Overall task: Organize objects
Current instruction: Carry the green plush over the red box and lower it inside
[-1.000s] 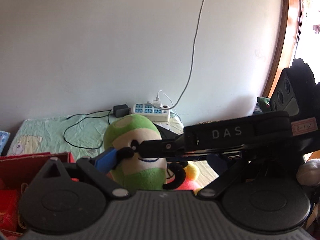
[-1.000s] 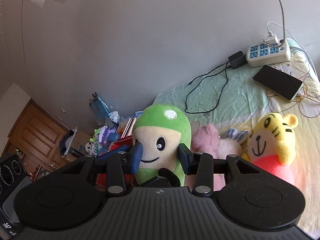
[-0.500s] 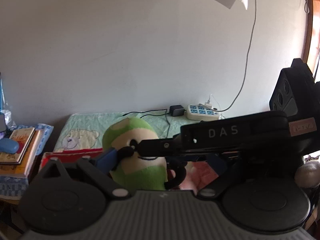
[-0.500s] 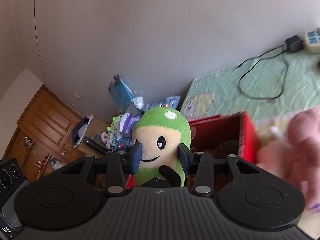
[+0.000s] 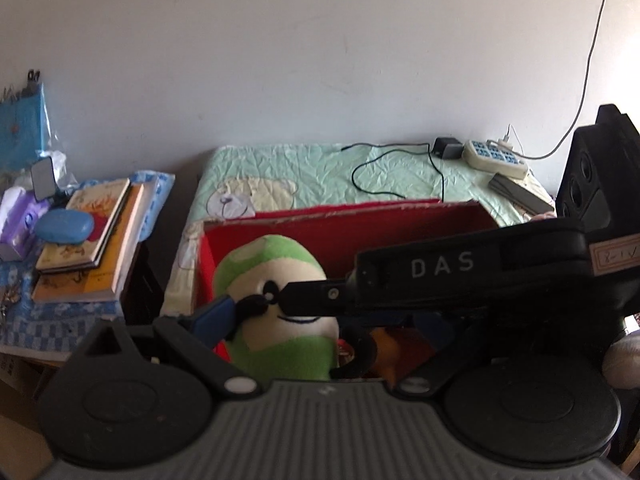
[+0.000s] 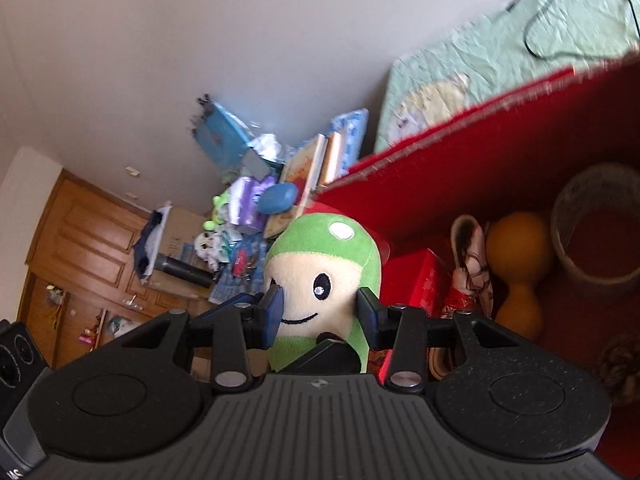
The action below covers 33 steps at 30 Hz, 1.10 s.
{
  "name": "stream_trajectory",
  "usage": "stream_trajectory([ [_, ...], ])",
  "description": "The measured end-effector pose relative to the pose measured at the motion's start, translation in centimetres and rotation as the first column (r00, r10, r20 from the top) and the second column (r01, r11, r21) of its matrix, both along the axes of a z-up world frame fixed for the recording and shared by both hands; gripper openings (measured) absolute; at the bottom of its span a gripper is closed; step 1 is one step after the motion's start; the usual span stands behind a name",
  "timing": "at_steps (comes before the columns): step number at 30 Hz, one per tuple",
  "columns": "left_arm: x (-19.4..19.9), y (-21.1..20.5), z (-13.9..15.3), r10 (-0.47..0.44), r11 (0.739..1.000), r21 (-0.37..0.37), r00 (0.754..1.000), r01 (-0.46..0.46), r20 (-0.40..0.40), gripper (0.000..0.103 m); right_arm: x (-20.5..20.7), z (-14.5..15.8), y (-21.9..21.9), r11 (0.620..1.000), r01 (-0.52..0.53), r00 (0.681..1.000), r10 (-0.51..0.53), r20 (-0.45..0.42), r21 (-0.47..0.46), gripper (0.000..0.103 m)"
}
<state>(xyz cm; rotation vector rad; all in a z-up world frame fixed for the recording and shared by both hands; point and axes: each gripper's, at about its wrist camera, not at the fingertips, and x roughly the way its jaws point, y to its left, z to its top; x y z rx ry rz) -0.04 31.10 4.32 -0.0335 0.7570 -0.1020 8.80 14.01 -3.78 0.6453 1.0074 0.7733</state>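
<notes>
A green and cream plush toy (image 6: pixel 320 264) sits between the blue pads of my right gripper (image 6: pixel 320 312), which is shut on its head. It hangs over the left end of an open red box (image 6: pixel 480 160). In the left wrist view the same plush toy (image 5: pixel 276 312) lies between the wide jaws of my left gripper (image 5: pixel 320 322), which is open. Its left pad (image 5: pixel 212 316) lies against the toy's black arm. The right finger is mostly hidden behind the right gripper's body, which crosses in front. The red box (image 5: pixel 340 210) stands on the bed.
Inside the box lie an orange gourd (image 6: pixel 516 264), a clear roll (image 6: pixel 592 232) and a small red carton (image 6: pixel 416 280). Left of the bed is a stand with stacked books (image 5: pixel 92 236) and a blue case (image 5: pixel 64 226). A power strip (image 5: pixel 494 156), cable and phone (image 5: pixel 520 194) lie on the sheet.
Both grippers have swung left and down together with the plush toy, from over the bed with other soft toys to over the red box. Neither gripper's opening has changed.
</notes>
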Motion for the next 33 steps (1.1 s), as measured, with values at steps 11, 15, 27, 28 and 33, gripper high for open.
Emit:
stream_trajectory([
  [11, 1.7, 1.1, -2.8, -0.024, 0.999, -0.025, 0.997, 0.022, -0.069, 0.093, 1.3, -2.1, 1.7, 0.996, -0.006, 0.998, 0.001, -0.055, -0.092, 0.035],
  [15, 1.9, 1.4, -3.8, -0.018, 0.999, -0.031, 0.996, 0.015, -0.087, 0.094, 1.2, -2.3, 1.7, 0.993, -0.012, 0.999, 0.007, -0.046, -0.121, 0.036],
  [27, 2.3, 0.2, -3.1, 0.022, 1.0, 0.006, 0.994, -0.021, -0.103, 0.101, 0.4, -0.5, 0.8, 0.977, 0.045, 0.997, -0.032, 0.067, -0.209, 0.04],
  [28, 2.1, 0.0, -2.9, 0.027, 1.0, 0.018, 0.995, -0.026, -0.1, 0.101, 0.4, -0.3, 0.8, 0.974, 0.052, 0.996, -0.035, 0.076, -0.221, 0.04],
  [33, 1.5, -1.0, -2.3, 0.065, 0.995, 0.086, 0.992, -0.056, -0.104, 0.1, -0.4, 0.7, 0.1, 0.945, 0.114, 0.986, -0.071, 0.149, -0.305, 0.04],
])
